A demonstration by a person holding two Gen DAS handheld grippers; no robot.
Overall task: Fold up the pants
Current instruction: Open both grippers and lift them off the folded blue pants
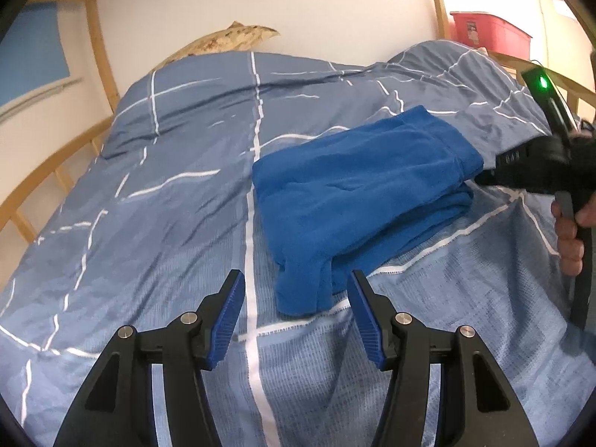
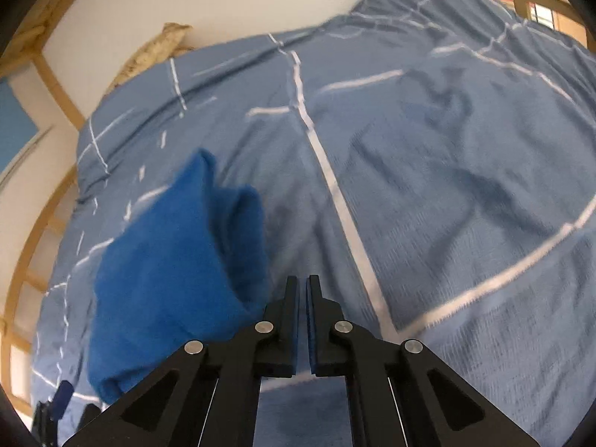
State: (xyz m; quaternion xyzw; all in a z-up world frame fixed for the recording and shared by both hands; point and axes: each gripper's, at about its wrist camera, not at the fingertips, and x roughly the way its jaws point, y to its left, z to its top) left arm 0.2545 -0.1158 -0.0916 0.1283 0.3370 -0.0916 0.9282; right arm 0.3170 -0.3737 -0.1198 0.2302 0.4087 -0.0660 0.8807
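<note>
Lying on the blue checked duvet point(image 1: 149, 193) of the bed, the blue pants point(image 1: 357, 190) are already a compact folded bundle, with one narrow end hanging toward the near side. The left tongs point(image 1: 296, 294) are spread wide and hold nothing, hovering just before that loose end. The right tongs point(image 2: 302, 290) are clenched together with nothing visible between them, just beside the bundle's right edge.

The fleece looks soft and thick, so I judge the layers may slide or spring open if either tool brushes the stack while moving. The duvet is wrinkled and soft, which could tilt the bundle. Much free duvet lies to the left and behind. The wooden bed frame point(image 1: 48, 171) and wall point(image 1: 298, 3) are well apart.
</note>
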